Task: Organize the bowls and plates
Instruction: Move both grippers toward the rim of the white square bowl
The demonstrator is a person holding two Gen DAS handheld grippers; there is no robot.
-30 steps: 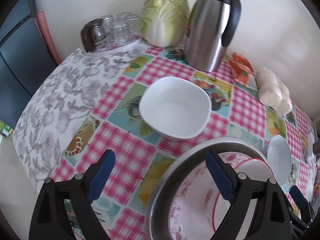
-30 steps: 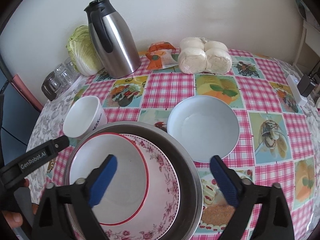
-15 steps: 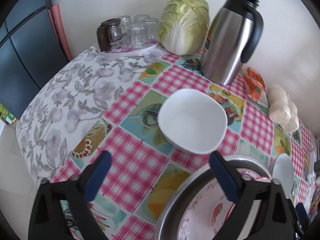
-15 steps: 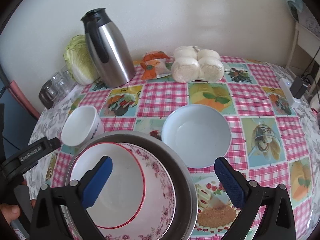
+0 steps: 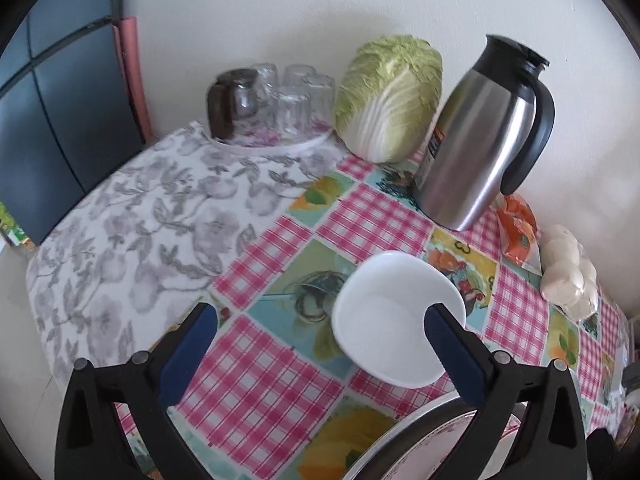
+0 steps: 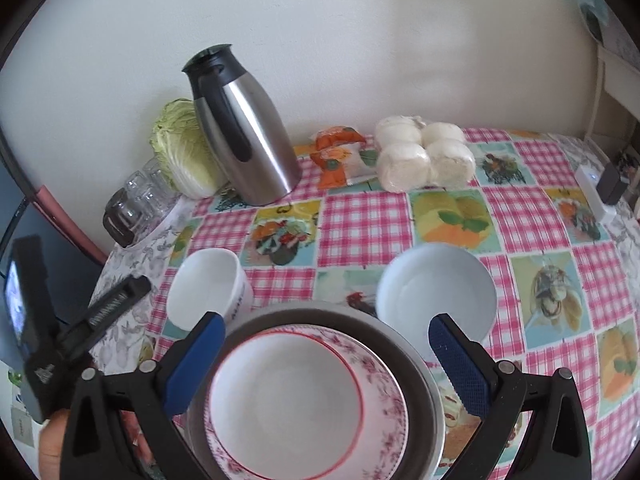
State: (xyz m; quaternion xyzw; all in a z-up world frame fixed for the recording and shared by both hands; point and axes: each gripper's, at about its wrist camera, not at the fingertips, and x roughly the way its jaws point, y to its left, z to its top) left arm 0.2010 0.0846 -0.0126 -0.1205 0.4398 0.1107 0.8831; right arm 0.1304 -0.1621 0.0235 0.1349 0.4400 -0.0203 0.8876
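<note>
A small white squarish bowl [image 5: 400,316] [image 6: 208,292] stands alone on the checked tablecloth. My left gripper [image 5: 318,320] hovers over it, open and empty, its right finger in front of the bowl's rim. Beside it is a stack: a metal basin [image 6: 420,364] [image 5: 404,432] holding a floral plate [image 6: 384,392] and a red-rimmed white bowl [image 6: 288,400]. My right gripper [image 6: 326,328] hangs open above this stack, holding nothing. A pale round bowl [image 6: 436,296] sits just right of the basin.
Along the wall stand a steel thermos jug [image 6: 244,136], a cabbage [image 5: 388,96], a tray of upturned glasses [image 5: 272,100], an orange packet [image 6: 336,152] and bagged buns [image 6: 424,156]. A charger [image 6: 600,188] lies at the right edge. The table drops off at the left.
My left gripper has drawn back to the left, away from the basin, and its jaws have spread wider. My right gripper has risen a little, so the stack now sits centred between its fingers.
</note>
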